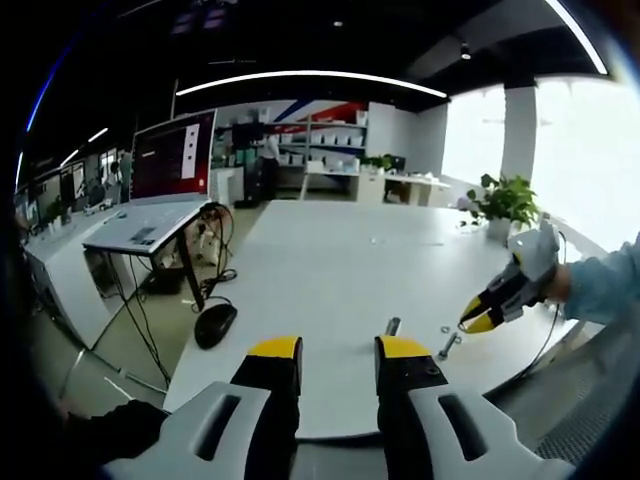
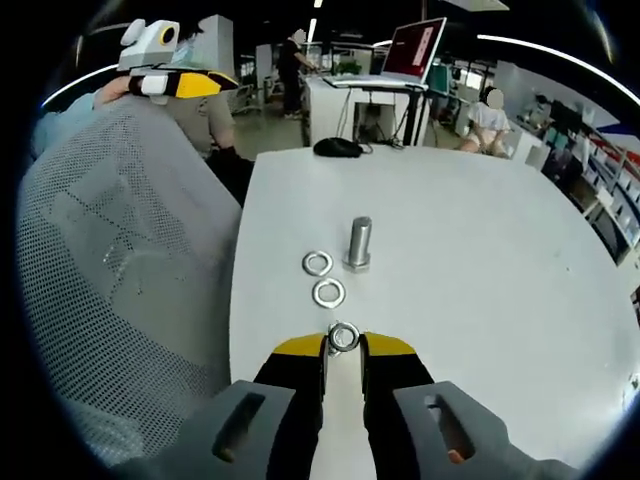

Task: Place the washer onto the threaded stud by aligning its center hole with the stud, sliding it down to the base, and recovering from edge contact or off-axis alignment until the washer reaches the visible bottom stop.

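Observation:
A short threaded stud (image 2: 359, 243) stands upright on the white table (image 2: 480, 300). Two loose washers (image 2: 317, 263) (image 2: 328, 293) lie flat just in front of it. My right gripper (image 2: 343, 345) is shut on a third washer (image 2: 343, 337), held at the jaw tips above the table, short of the stud. In the left gripper view the stud (image 1: 392, 326) is small near the table's near edge, and the right gripper (image 1: 476, 318) comes in from the right, held by a hand in a blue sleeve. My left gripper (image 1: 338, 350) hangs open, with nothing between its fingers, back from the table edge.
A grey mesh chair back (image 2: 110, 250) stands close at the table's left side. A black mouse (image 1: 214, 323) lies near the table corner, with a laptop (image 1: 160, 190) on a stand beyond. A potted plant (image 1: 505, 200) sits at the far right. People stand and sit in the background.

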Demonstrator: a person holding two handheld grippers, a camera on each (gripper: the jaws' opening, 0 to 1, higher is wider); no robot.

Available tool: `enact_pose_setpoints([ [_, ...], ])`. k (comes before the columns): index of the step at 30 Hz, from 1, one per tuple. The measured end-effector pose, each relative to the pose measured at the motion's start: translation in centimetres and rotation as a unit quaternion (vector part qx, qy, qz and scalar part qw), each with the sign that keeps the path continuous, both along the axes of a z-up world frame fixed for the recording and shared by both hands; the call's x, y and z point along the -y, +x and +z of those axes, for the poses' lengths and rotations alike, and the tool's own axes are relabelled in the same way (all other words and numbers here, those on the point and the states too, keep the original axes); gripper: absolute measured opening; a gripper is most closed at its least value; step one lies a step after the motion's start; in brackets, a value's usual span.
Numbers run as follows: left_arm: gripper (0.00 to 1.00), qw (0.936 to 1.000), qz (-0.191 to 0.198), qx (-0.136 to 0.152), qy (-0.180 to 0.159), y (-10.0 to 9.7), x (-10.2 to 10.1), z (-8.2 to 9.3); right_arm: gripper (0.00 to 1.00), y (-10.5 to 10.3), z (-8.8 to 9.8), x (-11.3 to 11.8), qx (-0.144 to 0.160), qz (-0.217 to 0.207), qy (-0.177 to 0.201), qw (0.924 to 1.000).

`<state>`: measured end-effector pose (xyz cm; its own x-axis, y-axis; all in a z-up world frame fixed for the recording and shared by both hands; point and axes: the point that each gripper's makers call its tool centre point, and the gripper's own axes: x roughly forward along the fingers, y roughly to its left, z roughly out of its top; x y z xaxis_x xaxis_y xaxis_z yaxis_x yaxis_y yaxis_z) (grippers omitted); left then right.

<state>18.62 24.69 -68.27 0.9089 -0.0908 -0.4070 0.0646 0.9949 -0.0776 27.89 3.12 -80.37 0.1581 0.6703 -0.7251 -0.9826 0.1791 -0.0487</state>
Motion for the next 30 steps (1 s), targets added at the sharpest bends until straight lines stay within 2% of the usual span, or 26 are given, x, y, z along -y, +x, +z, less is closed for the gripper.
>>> enact_pose_setpoints([
  [10, 0.27, 1.0000, 0.000, -0.001, 0.000, 0.0, 0.0, 0.0, 0.14, -0.3, -0.5, -1.0, -0.002, 0.015, -0.007, 0.9999],
  [30, 0.26, 1.0000, -0.001, -0.002, -0.002, 0.1, 0.1, -0.1, 0.14, -0.2, -1.8, -0.8, -0.008, 0.013, -0.024, 0.9996],
])
